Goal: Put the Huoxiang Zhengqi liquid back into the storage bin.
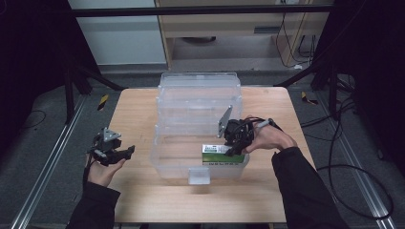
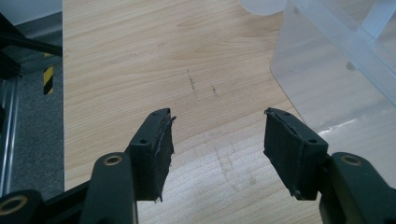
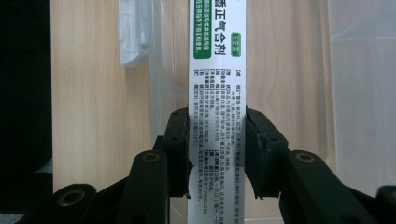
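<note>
A clear plastic storage bin (image 1: 165,102) stands in the middle of the wooden table (image 1: 138,114). Inside its front right corner my right gripper (image 1: 234,151) is shut on a white and green medicine box (image 1: 217,152). In the right gripper view the box (image 3: 217,70) runs straight up between the two pads (image 3: 180,149), which press on its long sides. My left gripper (image 1: 125,153) is held over the table left of the bin, open with nothing between its jaws. The left gripper view shows its gripper (image 2: 217,135) above bare wood, the bin wall (image 2: 322,84) at its right.
The bin's front latch (image 1: 199,176) juts out toward the table's front edge. Bare wood lies left of the bin and along the front. Cables (image 1: 344,167) trail over the floor on the right, and a metal rail (image 1: 43,176) runs along the left side.
</note>
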Available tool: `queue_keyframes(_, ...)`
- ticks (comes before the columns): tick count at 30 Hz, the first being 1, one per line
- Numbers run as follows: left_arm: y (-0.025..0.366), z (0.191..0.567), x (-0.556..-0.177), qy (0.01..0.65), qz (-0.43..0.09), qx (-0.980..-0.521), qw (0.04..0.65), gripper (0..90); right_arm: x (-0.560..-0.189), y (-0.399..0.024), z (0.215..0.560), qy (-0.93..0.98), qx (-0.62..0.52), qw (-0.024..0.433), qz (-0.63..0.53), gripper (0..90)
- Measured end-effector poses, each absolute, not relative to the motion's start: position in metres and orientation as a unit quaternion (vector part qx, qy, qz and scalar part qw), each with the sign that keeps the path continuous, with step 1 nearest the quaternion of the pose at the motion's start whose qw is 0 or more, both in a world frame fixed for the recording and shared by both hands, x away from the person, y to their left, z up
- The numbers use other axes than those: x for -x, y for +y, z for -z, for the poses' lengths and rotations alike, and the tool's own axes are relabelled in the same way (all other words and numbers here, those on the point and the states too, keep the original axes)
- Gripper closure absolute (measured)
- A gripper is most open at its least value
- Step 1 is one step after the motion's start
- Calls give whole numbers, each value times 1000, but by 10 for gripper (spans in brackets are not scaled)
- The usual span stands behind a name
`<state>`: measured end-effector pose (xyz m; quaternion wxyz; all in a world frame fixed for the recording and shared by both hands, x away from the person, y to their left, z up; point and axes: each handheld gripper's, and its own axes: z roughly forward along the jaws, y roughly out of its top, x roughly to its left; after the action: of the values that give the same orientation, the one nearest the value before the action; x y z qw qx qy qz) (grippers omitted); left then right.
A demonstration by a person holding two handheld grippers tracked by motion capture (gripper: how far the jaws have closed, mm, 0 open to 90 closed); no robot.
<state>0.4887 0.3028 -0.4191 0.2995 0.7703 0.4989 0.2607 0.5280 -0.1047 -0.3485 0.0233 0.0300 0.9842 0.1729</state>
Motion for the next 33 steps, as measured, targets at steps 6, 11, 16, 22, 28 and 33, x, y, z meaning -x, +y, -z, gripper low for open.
queue_keyframes(6, 303, 419, -489, 499, -260, -771, 299, 411, -529, -102, 355, 986, -27, 26, -165, 641)
queue_keyframes(11, 302, 419, -489, 499, -260, -771, 299, 412, -529, -101, 360, 987, -31, 25, -155, 640)
queue_keyframes(16, 302, 420, -489, 499, -260, -771, 298, 412, -528, -99, 367, 989, -30, 25, -144, 640)
queue_keyframes(22, 302, 420, -489, 499, -260, -771, 298, 412, -529, -97, 371, 990, -31, 25, -136, 638)
queue_keyframes(28, 302, 420, -489, 498, -260, -772, 298, 411, -529, -97, 376, 990, -31, 24, -133, 636)
queue_keyframes(33, 302, 420, -489, 498, -260, -772, 298, 410, -529, -94, 383, 992, -32, 21, -124, 635)
